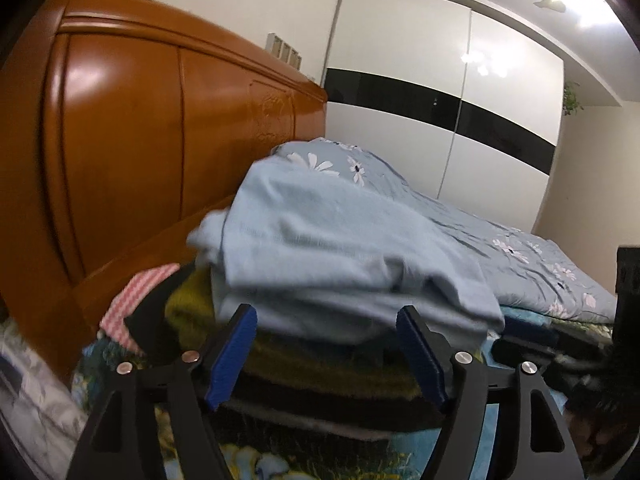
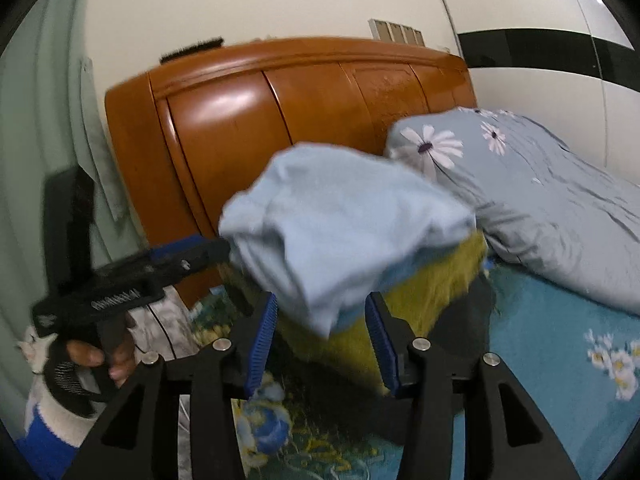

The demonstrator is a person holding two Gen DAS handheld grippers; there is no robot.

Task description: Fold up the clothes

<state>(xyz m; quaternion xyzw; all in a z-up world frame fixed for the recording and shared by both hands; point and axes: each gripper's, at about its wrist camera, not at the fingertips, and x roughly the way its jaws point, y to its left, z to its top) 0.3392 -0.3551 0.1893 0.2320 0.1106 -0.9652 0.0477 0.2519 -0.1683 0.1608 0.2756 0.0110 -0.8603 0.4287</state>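
A folded light blue garment (image 1: 340, 248) lies on top of a stack of folded clothes, over an olive-green piece (image 1: 188, 304) and dark pieces below. My left gripper (image 1: 326, 316) is open and empty, its blue pads just in front of the stack's near edge. In the right wrist view the same light blue garment (image 2: 340, 220) tops the olive-green layer (image 2: 432, 292). My right gripper (image 2: 322, 312) is open, its jaws either side of the garment's hanging corner without closing on it. The left gripper (image 2: 188, 248) shows at the left, hand-held.
The stack sits on a bed with a blue floral sheet (image 2: 552, 344). A grey-blue floral duvet (image 1: 500, 236) lies to the right. An orange wooden headboard (image 1: 140, 140) stands close behind. A pink striped cloth (image 1: 132, 300) lies left of the stack. A white wardrobe (image 1: 460, 80) is beyond.
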